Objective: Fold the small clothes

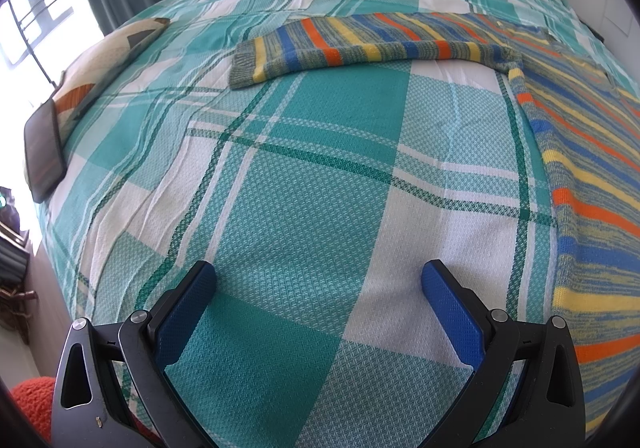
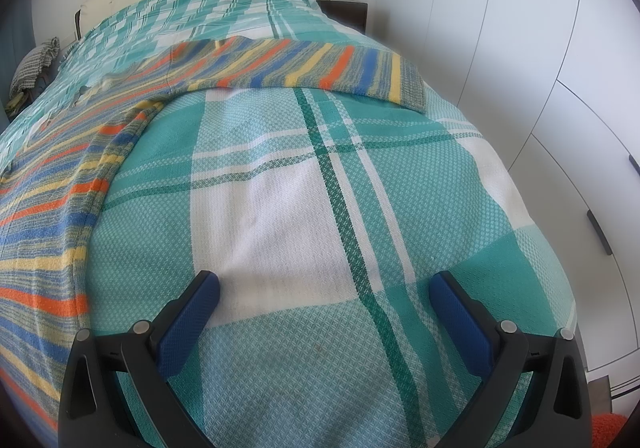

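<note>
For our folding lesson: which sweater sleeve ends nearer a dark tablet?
The sleeve before the left gripper; the tablet lies beyond its cuff. The other sleeve has none nearby.

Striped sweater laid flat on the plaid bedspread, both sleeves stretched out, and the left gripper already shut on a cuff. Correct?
Not quite. The left gripper is open and holds nothing, over bare plaid bedspread, as the left wrist view shows. The striped sweater does lie flat with its sleeves out; the nearer cuff lies untouched.

Black frames, blue textured fingers (image 1: pixel 192 312)
</note>
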`<control>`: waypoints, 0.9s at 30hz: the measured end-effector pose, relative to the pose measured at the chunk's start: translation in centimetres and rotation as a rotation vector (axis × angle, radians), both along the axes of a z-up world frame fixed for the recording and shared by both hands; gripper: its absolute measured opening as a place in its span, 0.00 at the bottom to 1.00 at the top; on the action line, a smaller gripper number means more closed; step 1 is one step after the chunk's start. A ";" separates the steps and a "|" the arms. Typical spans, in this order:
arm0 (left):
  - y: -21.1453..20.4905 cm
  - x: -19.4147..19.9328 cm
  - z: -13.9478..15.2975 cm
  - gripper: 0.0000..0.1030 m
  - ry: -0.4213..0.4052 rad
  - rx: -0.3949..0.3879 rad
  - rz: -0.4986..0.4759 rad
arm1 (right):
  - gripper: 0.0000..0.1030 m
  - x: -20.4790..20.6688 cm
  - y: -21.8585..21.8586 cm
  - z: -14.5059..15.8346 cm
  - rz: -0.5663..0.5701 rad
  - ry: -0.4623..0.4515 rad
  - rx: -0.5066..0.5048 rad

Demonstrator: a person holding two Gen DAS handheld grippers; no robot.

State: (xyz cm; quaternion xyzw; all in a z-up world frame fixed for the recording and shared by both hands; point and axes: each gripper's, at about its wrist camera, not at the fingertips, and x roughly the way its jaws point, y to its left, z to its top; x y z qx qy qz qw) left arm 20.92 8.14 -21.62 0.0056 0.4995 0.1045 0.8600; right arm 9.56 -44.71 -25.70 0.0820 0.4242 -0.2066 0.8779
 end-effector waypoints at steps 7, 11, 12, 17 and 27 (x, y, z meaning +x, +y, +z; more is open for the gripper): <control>0.0 0.0 0.0 1.00 -0.001 0.001 0.000 | 1.00 0.0 0.0 0.0 0.000 -0.001 0.000; 0.0 0.0 0.0 1.00 0.000 0.001 0.000 | 1.00 0.0 0.1 0.0 0.000 0.000 -0.001; 0.0 0.0 0.0 1.00 0.000 0.001 0.000 | 1.00 0.0 0.1 0.0 0.000 0.000 0.000; 0.1 0.0 0.1 1.00 -0.001 0.002 -0.001 | 1.00 0.0 0.1 0.0 0.000 -0.001 -0.001; 0.1 0.0 0.1 1.00 -0.001 0.003 0.000 | 1.00 0.0 0.2 0.0 -0.001 -0.001 -0.002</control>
